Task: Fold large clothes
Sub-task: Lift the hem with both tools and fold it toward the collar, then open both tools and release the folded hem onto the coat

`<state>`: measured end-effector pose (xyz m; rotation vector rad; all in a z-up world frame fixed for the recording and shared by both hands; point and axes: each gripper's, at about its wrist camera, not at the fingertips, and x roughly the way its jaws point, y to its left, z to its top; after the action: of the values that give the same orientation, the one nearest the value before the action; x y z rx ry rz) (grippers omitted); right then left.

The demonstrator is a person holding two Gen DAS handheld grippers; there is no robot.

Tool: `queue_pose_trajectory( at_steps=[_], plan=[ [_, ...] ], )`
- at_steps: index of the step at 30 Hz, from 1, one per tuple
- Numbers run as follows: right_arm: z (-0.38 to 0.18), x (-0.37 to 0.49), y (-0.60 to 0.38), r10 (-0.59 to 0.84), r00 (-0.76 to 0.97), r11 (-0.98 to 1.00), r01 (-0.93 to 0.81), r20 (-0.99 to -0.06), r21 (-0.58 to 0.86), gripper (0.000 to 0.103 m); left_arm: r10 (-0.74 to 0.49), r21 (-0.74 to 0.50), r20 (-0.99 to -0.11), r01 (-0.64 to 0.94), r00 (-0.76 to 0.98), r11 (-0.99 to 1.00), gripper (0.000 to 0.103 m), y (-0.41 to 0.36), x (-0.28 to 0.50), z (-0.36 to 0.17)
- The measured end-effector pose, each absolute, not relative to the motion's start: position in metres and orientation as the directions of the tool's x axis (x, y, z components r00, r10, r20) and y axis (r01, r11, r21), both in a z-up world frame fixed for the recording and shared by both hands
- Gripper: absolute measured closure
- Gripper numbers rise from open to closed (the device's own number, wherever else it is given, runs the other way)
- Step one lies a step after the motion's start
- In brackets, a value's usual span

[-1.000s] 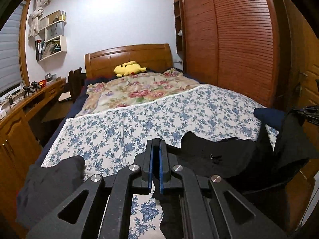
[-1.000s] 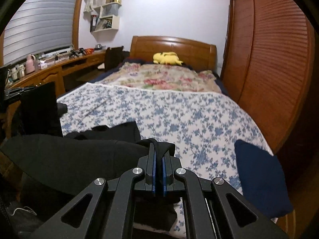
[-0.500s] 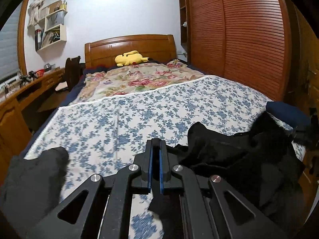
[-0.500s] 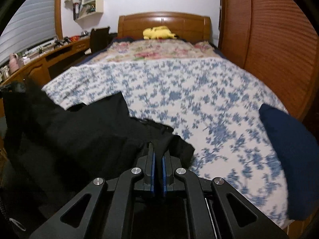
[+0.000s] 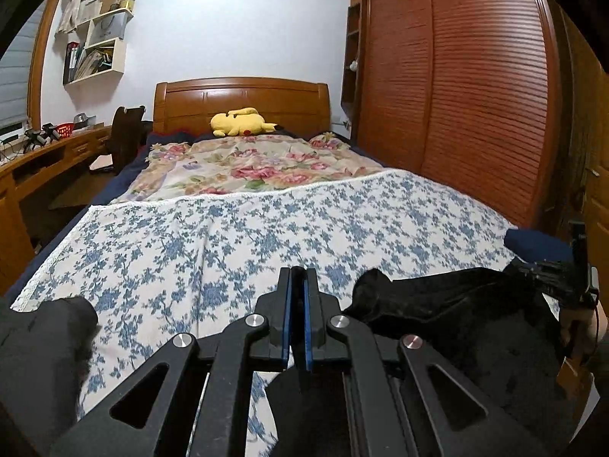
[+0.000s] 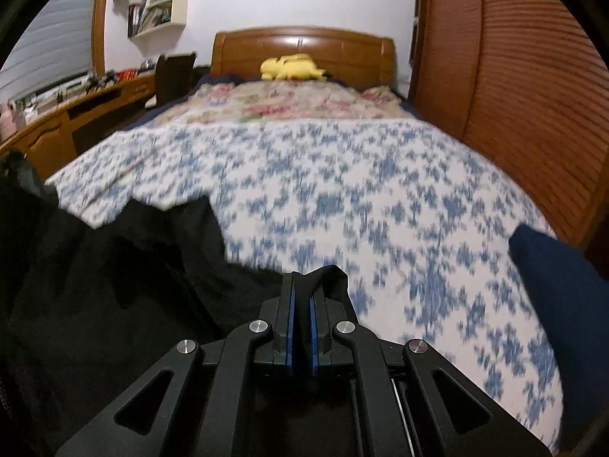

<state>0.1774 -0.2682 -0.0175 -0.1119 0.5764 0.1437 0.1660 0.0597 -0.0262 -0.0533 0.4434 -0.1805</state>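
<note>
Both grippers clamp a black garment at the foot of a flowered bed.

A wooden desk (image 5: 42,160) runs along the left; the blue-flowered sheet (image 5: 266,228) lies between. The left gripper (image 5: 297,318) and right gripper (image 6: 300,327) each pinch the black garment (image 5: 456,316), jaws nearly closed. A navy cushion (image 6: 563,278) sits just beside, louvered wardrobe (image 5: 475,87) behind.

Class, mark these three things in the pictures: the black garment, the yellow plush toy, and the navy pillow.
black garment (image 6: 114,285), right wrist view, on its broad spread body.
yellow plush toy (image 5: 238,122), left wrist view, on its back.
navy pillow (image 6: 563,278), right wrist view, on its top face.
</note>
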Motion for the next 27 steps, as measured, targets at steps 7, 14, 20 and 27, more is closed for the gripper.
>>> queue_pose_trajectory(
  at_steps=[7, 14, 20, 27],
  plan=[
    [-0.005, 0.202, -0.247, 0.068, 0.856, 0.987, -0.133, -0.513, -0.090, 0.099, -0.177, -0.102, -0.422, 0.147, 0.889, 0.984, 0.097, 0.082, 0.183, -0.028],
    [-0.011, 0.230, -0.224, 0.069, 0.801, 0.981, -0.163, -0.595, -0.107, 0.051, -0.129, -0.036, -0.485, 0.128, 0.865, 0.991, 0.080, 0.087, 0.186, -0.044],
    [-0.001, 0.240, -0.208, 0.077, 0.805, 0.974, -0.187, -0.588, -0.128, 0.033, -0.167, -0.069, -0.497, 0.153, 0.851, 0.986, 0.069, 0.096, 0.180, -0.048],
    [-0.018, 0.238, -0.176, 0.145, 0.747, 0.943, -0.304, -0.649, -0.139, 0.034, -0.216, -0.102, -0.518, 0.192, 0.827, 0.976, 0.066, 0.096, 0.172, -0.059]
  ],
)
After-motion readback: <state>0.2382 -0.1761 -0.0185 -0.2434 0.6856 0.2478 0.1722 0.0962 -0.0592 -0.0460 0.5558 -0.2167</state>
